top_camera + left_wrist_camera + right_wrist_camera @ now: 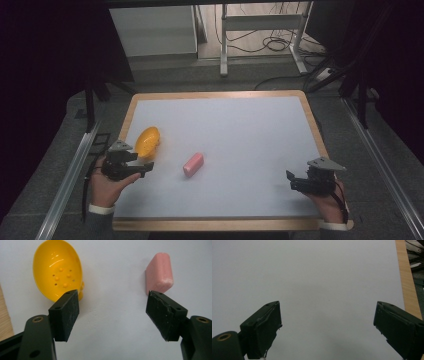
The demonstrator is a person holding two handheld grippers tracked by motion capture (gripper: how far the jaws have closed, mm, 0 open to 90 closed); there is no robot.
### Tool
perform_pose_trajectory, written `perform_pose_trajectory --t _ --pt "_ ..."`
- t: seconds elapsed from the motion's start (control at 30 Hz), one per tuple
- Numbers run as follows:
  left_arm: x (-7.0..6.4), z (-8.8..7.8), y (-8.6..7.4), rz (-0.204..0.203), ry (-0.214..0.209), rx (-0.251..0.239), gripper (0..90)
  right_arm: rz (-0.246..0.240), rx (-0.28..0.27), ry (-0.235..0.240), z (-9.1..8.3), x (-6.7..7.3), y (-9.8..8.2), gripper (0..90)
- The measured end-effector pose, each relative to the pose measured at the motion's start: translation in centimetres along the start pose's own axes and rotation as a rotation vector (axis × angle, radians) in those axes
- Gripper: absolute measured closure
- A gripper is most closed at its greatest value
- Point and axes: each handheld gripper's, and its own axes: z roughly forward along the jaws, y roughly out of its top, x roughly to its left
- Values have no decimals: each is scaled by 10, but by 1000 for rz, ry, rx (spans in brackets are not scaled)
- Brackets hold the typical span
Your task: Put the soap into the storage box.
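A yellow oval dish (147, 141) with small bumps and holes inside lies on the white table top (235, 135) at the left. To its right lies a pink bar-shaped block (193, 163). My left gripper (148, 165) is held low just in front of the dish, open, nothing between its jaws. In the left gripper view the dish (58, 269) is ahead of the left jaw and the pink block (159, 273) ahead of the right jaw, with the gripper (112, 312) apart from both. My right gripper (290, 180) hovers open at the table's front right, over bare surface (327, 277).
The table has a wooden rim (220, 94). Metal rails (70, 175) run along both sides. Beyond the far edge stand a white desk frame (260, 22) and loose cables (280, 45) on the floor. Dark curtains flank the scene.
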Motion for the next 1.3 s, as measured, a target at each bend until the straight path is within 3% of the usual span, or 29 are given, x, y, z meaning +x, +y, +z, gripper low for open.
perform_pose_trajectory --t 0.47,1.3 --pt "-10 5 18 68 -15 35 266 -5 4 -11 -1 0 0 75" --pt "-29 16 37 134 -40 71 250 -2 20 -25 1 -3 -2 75"
